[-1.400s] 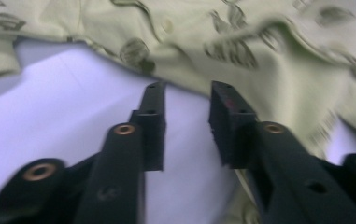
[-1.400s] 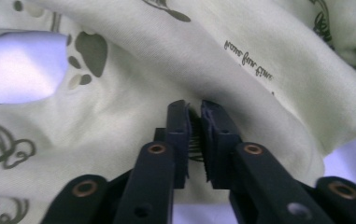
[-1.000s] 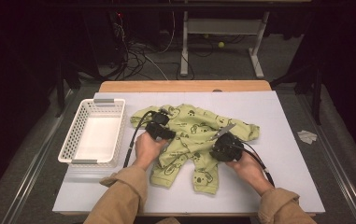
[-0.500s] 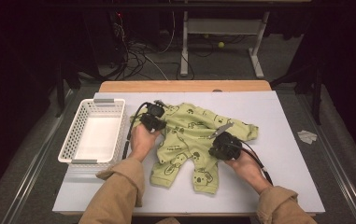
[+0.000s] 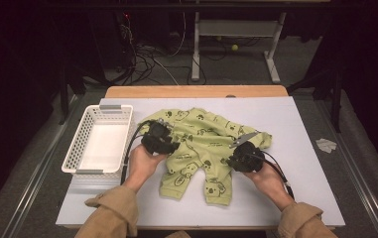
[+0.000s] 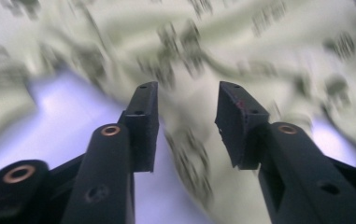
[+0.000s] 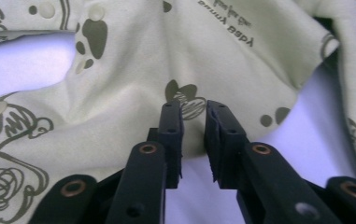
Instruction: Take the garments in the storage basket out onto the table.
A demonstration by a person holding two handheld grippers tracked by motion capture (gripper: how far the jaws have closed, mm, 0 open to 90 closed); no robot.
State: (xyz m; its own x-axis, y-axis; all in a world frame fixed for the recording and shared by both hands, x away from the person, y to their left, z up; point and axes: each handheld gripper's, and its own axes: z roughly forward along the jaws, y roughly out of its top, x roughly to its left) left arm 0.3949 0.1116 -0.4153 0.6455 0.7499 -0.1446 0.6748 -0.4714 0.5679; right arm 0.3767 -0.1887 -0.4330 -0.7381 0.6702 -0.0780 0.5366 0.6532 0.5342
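- The person's sleeves come in nearest the camera, each hand carrying a gripper over the green baby romper (image 5: 201, 148), which lies spread near the middle of the white table (image 5: 300, 129).
- The right gripper (image 5: 246, 157) sits at the romper's right edge, near its leg; in the right gripper view its jaws stand a narrow gap apart over the cloth edge (image 7: 194, 116), having just been opening, pressing nothing.
- The left gripper (image 5: 159, 138) is at the romper's left side; its jaws stand well apart, just opened, with blurred cloth beyond them and nothing clamped.
- The white basket (image 5: 77, 156) stands just left of the romper.
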